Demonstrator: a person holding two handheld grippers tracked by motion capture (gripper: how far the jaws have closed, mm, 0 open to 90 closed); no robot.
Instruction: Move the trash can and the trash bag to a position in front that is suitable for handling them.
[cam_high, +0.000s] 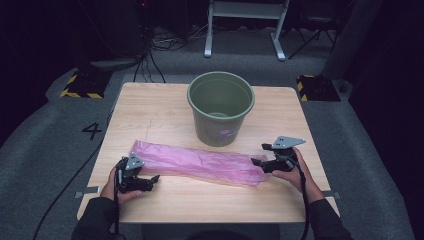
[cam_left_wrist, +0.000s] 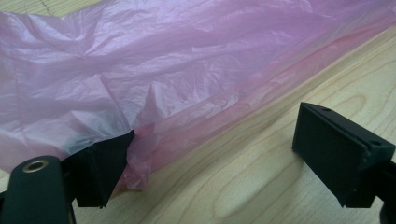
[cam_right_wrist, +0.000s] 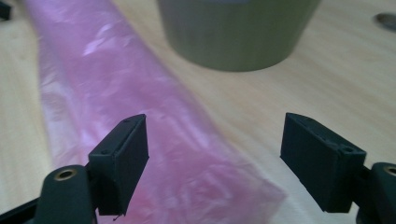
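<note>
Both grippers at the ends of a flat pink bag, jaws spread wide.

I see the pink plastic bag lying flat and lengthwise across the bench, just on the near side of the green bucket, which stands upright at about 12 o'clock from the bag's middle. My left gripper sits at the bag's 9 o'clock end; in the left gripper view its jaws are wide apart, one jaw touching the crumpled edge of the bag, the other over bare wood. My right gripper sits at the 3 o'clock end; in the right gripper view its jaws stand wide, the bag running between them toward the bucket, nothing clamped.
</note>
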